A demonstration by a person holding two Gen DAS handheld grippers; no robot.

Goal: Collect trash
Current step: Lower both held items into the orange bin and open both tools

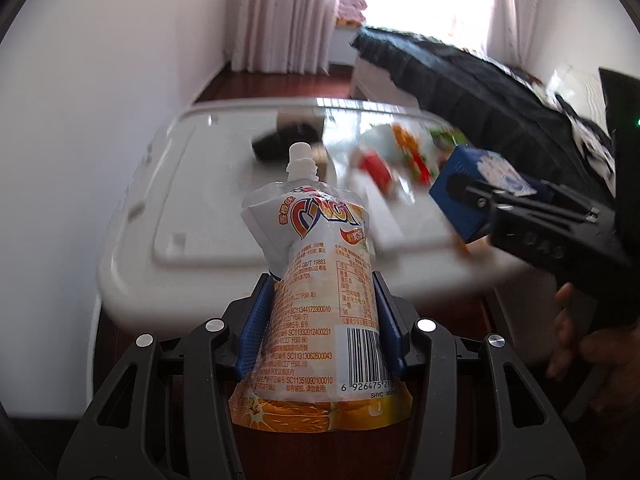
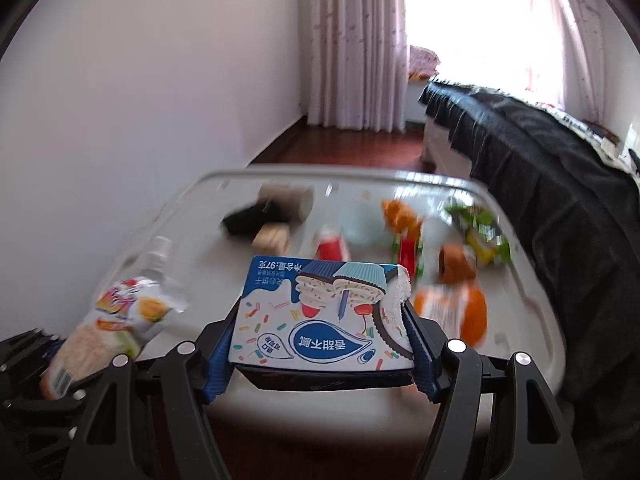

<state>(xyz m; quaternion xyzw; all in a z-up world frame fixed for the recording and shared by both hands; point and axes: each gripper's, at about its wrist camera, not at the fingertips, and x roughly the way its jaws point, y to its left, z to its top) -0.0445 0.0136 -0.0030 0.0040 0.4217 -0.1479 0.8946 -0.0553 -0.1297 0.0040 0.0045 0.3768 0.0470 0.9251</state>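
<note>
My left gripper [image 1: 322,280] is shut on a white and orange drink pouch [image 1: 320,220] with a white spout, held upright above the near edge of a white plastic lid [image 1: 180,208]. In the right wrist view the same pouch [image 2: 120,320] shows at the lower left. My right gripper [image 2: 322,312] is shut on a blue and white biscuit box [image 2: 328,292], its blue pads [image 2: 416,336] pressing on both sides. The left wrist view shows that box [image 1: 464,176] at the right, held above the lid, with a hand [image 1: 580,340] behind it.
Blurred litter lies on the lid [image 2: 520,280]: orange wrappers [image 2: 452,312], green packets [image 2: 480,232], red pieces [image 2: 332,246], a cardboard roll [image 2: 288,196], a black object [image 2: 248,220]. A dark-covered bed [image 2: 540,168] flanks the right, a white wall [image 2: 120,120] the left.
</note>
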